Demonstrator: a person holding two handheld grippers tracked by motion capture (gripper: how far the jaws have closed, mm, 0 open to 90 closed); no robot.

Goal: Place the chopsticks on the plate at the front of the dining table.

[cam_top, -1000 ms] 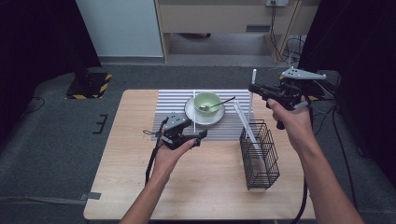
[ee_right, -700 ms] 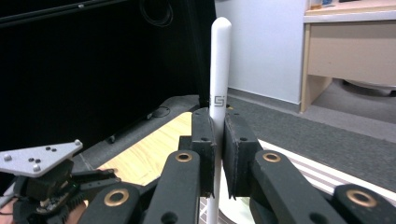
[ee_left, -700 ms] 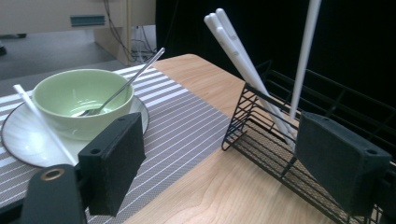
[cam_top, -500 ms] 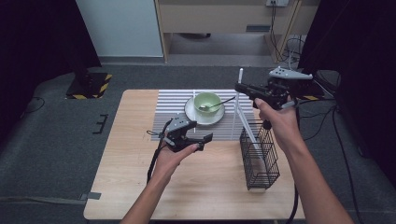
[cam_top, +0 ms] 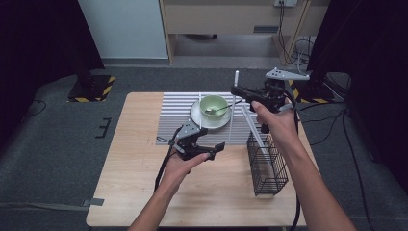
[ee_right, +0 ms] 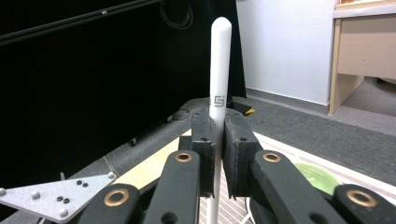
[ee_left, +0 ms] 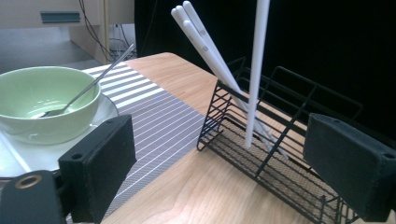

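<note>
My right gripper [cam_top: 236,91] [ee_right: 217,154] is shut on a white chopstick [cam_top: 234,113] [ee_right: 219,65] that it holds upright above the table, beside the green bowl [cam_top: 214,104]. In the left gripper view the held chopstick [ee_left: 256,70] hangs at the near end of the black wire basket [ee_left: 280,154] [cam_top: 267,161]. Several more white chopsticks [ee_left: 205,46] [cam_top: 252,126] lean in that basket. The bowl [ee_left: 46,105] stands on a white plate [cam_top: 198,118] with a metal spoon [ee_left: 93,81] in it. My left gripper [cam_top: 211,151] [ee_left: 224,163] is open and holds nothing, low over the table in front of the plate.
A grey striped mat [cam_top: 178,120] lies under the plate at the back of the wooden table [cam_top: 134,183]. The basket stands near the table's right edge. Cables trail from both grippers. Beyond the table are dark floor and a cabinet.
My right gripper has carried the upright chopstick to the left and a little lower, from beyond the table's right edge to beside the bowl. The left gripper drifted slightly nearer.
</note>
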